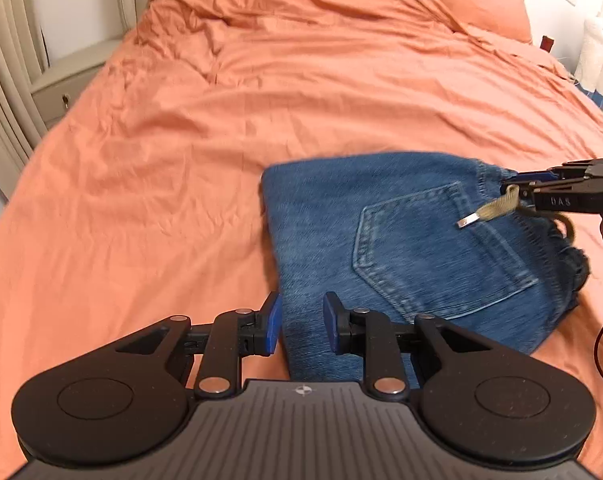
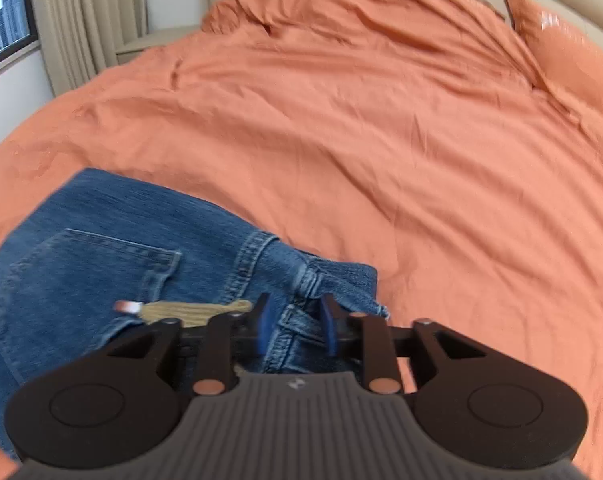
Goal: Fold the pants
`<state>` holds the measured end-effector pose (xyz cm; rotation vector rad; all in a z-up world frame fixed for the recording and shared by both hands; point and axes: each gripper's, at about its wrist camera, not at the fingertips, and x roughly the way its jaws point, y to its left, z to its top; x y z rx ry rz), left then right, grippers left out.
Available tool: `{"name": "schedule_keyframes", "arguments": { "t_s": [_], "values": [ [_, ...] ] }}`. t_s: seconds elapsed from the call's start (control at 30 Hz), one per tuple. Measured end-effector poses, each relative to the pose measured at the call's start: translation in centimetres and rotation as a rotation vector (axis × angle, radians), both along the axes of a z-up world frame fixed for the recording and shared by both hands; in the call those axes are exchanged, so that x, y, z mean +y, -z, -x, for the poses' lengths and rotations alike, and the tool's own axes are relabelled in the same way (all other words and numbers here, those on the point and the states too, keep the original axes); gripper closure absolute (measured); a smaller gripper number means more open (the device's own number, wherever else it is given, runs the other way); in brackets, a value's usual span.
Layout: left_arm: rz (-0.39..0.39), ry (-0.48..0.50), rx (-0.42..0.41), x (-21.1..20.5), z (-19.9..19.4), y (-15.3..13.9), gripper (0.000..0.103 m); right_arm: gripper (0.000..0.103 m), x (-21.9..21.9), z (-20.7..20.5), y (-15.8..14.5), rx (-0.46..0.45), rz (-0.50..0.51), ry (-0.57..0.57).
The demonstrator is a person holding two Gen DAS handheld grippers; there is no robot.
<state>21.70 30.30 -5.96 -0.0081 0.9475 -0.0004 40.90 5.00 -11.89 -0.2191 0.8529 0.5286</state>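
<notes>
You see the pants (image 1: 401, 240) as coarse blue denim with raised stitching, on a soft, matt, wrinkled orange sheet (image 1: 261, 100). Their woven tan cord (image 1: 497, 206) ends in what looks like a shiny metal tip (image 1: 466, 222).

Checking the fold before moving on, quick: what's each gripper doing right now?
Left gripper: open, over the jeans, holding nothing.
Right gripper: open around the waistband, not clamped.

The orange bed (image 1: 261, 100) lay wide and bare beyond the folded jeans (image 1: 401, 248), open to pass over. Obstacles were few: a pillow (image 1: 477, 4) at the far right corner and a nightstand (image 1: 67, 80) beside the bed's left edge.
</notes>
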Motion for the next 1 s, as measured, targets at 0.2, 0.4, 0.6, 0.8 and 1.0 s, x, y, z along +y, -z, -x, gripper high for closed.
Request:
{"name": "schedule_keyframes", "arguments": {
  "t_s": [0.2,0.4,0.6,0.8,1.0],
  "values": [
    [-0.083,0.005,-0.101,-1.4,3.4,-6.1,0.073,0.049,-2.0,4.7,-4.9,-0.04,-0.081,-0.004],
    [-0.125,-0.038,-0.227,-3.1,8.4,-13.7,0.068,0.044,-4.4,10.8,-10.3,-0.087,-0.17,-0.035],
    [-0.101,-0.121,-0.325,-5.5,15.0,-17.3,0.043,0.029,-7.9,18.9,-14.5,-0.13,-0.273,-0.053],
    [-0.107,-0.193,-0.412,-8.4,20.5,-15.9,0.024,0.022,-11.2,27.1,-16.4,-0.223,-0.3,-0.066],
    [-0.179,-0.267,-0.446,-11.9,23.6,-12.7,0.012,0.021,-12.6,33.1,-16.1,-0.287,-0.278,-0.03]
  ]
}}
